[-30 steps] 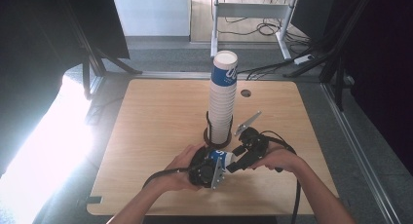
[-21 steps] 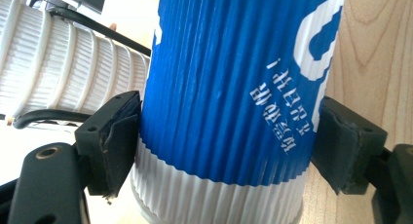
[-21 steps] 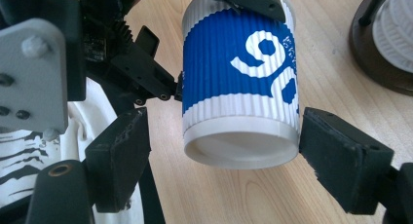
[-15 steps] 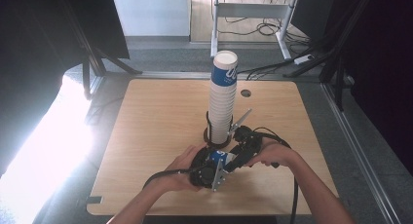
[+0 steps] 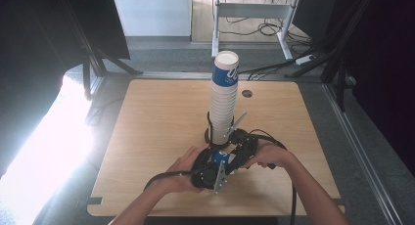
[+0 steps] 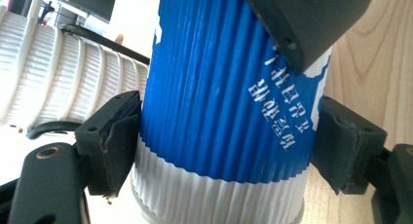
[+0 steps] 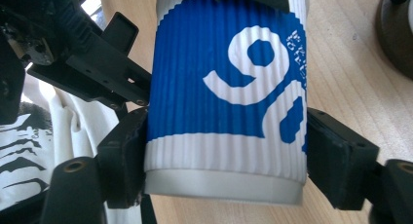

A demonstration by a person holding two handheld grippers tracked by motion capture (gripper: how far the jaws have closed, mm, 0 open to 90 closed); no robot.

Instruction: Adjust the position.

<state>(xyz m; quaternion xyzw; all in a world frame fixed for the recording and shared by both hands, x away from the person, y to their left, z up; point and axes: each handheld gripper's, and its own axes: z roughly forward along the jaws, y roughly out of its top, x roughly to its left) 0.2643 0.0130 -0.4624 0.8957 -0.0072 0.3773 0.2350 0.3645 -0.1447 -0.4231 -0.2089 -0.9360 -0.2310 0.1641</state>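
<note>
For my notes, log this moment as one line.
left gripper: shut on cup | right gripper: jaws just closing, pads on same cup | cup stack: upright on table

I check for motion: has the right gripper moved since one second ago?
Yes. The right gripper came nearer the left gripper, judged against the cup stack; its jaws closed on the blue cup.

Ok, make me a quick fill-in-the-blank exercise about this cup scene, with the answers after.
1. Both tools clamp one ribbed paper cup coloured white and ____.
2. The tall cup stack stands on a ____ table.
3. In the left gripper view, the left tool grips the cup with ____ jaws.

Answers: blue; wooden; two
</note>
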